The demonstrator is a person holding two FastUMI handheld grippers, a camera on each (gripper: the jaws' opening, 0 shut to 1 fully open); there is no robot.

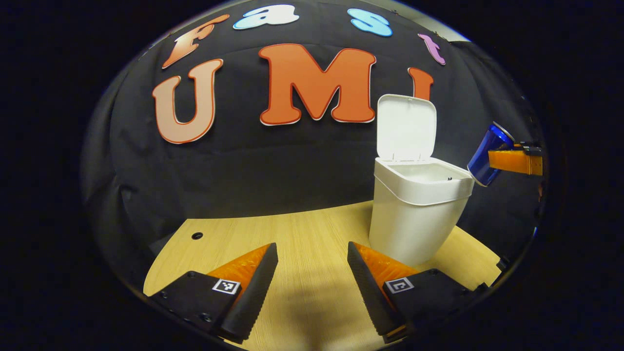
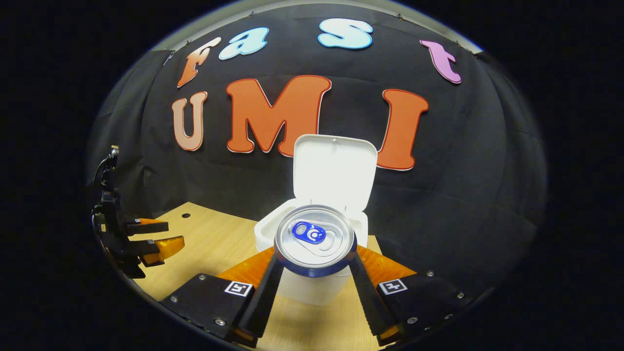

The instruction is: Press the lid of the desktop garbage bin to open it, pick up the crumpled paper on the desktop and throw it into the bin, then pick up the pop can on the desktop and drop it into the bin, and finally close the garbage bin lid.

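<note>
— Held aloft at the bin's three o'clock: pop can (image 1: 490, 153), tilted, pinched between both fingers of the right gripper (image 2: 314, 273), lifted clear of the desktop (image 1: 302, 234)

— And the bin itself?

— Standing upright toward the desktop's far edge: garbage bin (image 1: 414, 219), lid (image 1: 406, 127) swung up at twelve o'clock, mouth bared to receive

— Why the tilt?

— Probably for the drop: can held off to the side of the rim, not yet over the opening, top end turned toward the right gripper view's camera (image 2: 314, 239)

— Left gripper?

— Parked low at six o'clock of the bin, left gripper (image 1: 312, 287) with fingers spread wide, gripping nothing, seemingly kept out of the can's path

— Crumpled paper?

— None seen on the visible desktop; inside of the bin hidden, so cannot tell whether already dropped in

— Stage, by the look of it?

— Can on its way in; lid closing judged to remain
</note>
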